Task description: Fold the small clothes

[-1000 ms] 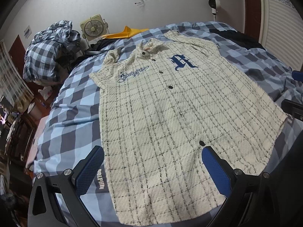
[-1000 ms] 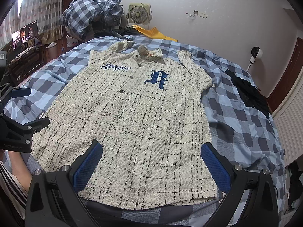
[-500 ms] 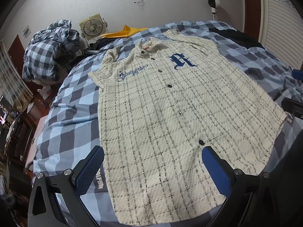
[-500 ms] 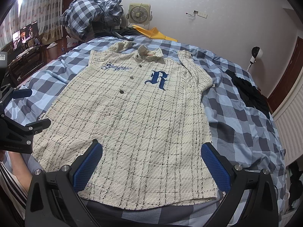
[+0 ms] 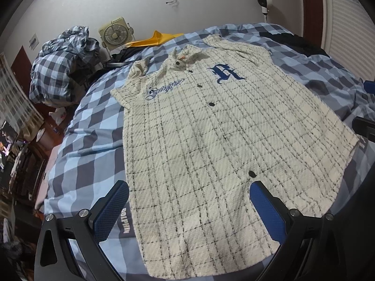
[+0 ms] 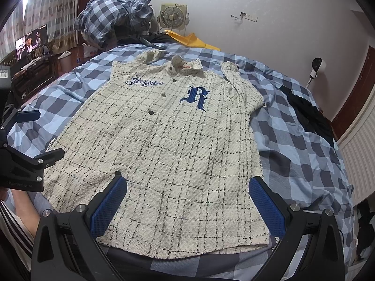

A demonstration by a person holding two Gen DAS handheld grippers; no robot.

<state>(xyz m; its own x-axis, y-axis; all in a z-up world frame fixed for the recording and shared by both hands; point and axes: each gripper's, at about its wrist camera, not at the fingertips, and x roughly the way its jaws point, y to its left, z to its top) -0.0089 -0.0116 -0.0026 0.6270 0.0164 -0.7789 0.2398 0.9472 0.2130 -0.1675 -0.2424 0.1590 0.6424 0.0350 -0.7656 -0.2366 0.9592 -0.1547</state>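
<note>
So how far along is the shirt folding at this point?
Done: the cream plaid shirt lies spread flat, buttoned, on the checked bed. In hand: nothing; left gripper and right gripper hover open over the hem. Left: every fold.

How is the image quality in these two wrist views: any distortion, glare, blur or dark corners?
Left wrist view: strong fisheye bending, black vignette in the corners, shirt evenly lit and sharp, left gripper casts no hard shadow. Right wrist view: same barrel distortion, bright glare at the curtained window, glowing screen, shirt weave crisp, no motion blur.
</note>
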